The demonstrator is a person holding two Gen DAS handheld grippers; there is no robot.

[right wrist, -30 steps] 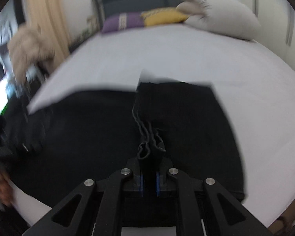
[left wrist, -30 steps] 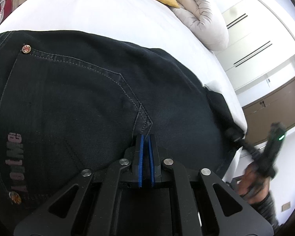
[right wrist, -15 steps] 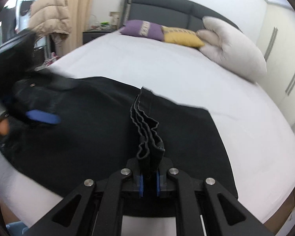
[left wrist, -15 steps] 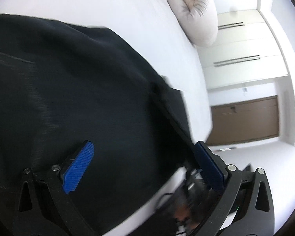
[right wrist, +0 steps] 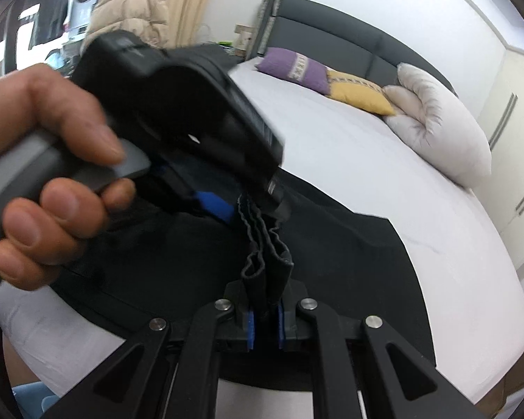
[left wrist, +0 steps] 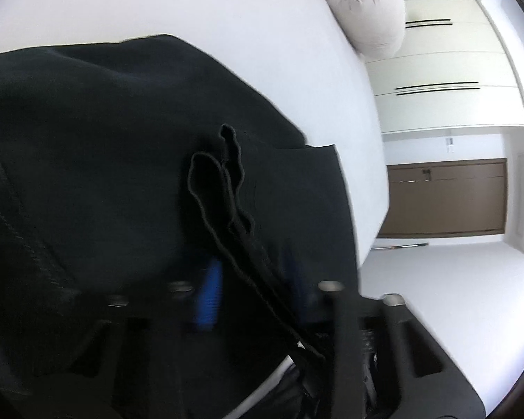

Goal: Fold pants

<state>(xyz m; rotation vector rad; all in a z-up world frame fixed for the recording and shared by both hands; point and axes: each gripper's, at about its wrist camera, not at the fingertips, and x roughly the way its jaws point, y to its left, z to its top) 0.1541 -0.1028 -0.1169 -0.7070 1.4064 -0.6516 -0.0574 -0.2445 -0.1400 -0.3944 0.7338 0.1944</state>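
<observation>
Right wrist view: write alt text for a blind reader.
The right tool is shut on a bunched hem of black pants spread on a white bed. A hand brings the left tool to that hem.

One pair of black pants [right wrist: 349, 244] lay across one white bed [right wrist: 332, 146], low in the right wrist frame. Two grippers showed there: the right gripper [right wrist: 263, 321] at bottom centre and the left gripper [right wrist: 227, 206] at upper left, gripped by one bare hand [right wrist: 42, 174]. Three pillows sat at upper right: one purple pillow [right wrist: 293, 70], one yellow pillow [right wrist: 359, 92] and one large white pillow [right wrist: 440, 129]. One brown door [left wrist: 443, 199] stood at the right of the left wrist frame
</observation>
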